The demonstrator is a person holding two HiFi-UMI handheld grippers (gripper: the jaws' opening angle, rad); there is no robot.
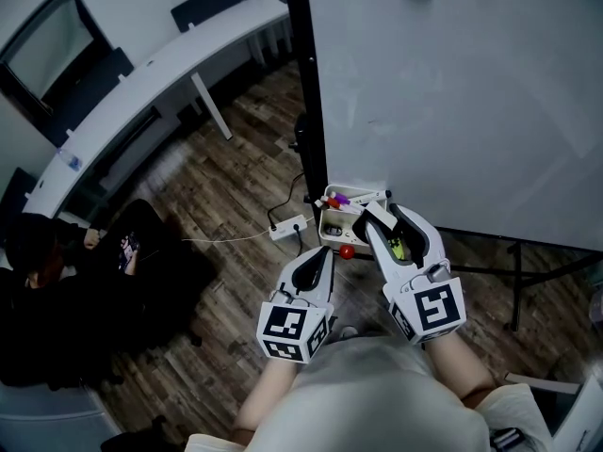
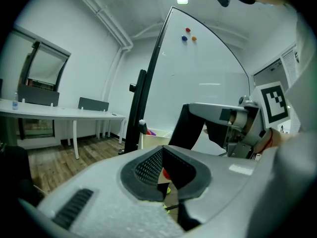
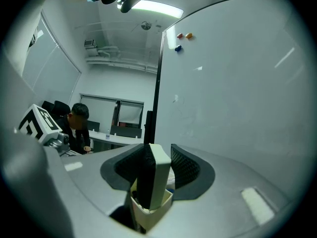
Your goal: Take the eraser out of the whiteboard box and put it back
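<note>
The eraser (image 3: pixel 159 177), white-backed with black felt, stands upright between the jaws of my right gripper (image 3: pixel 158 155), which is shut on it. Its lower end sits inside the cream whiteboard box (image 3: pixel 148 213). In the head view that box (image 1: pixel 332 226) hangs at the whiteboard's (image 1: pixel 452 92) lower left corner, with my right gripper (image 1: pixel 377 217) right over it. My left gripper (image 1: pixel 326 250) hovers just below and left of the box, shut and empty. In the left gripper view its pads meet at the tips (image 2: pixel 162 150), with the box (image 2: pixel 153 139) beyond them.
Purple markers (image 1: pixel 339 199) lie in the box and a red ball (image 1: pixel 347 250) sits under it. The black board post (image 1: pixel 311 111) rises beside it. A power strip (image 1: pixel 287 227) lies on the wooden floor. A seated person (image 1: pixel 38 252) and a curved white desk (image 1: pixel 141 73) are at left.
</note>
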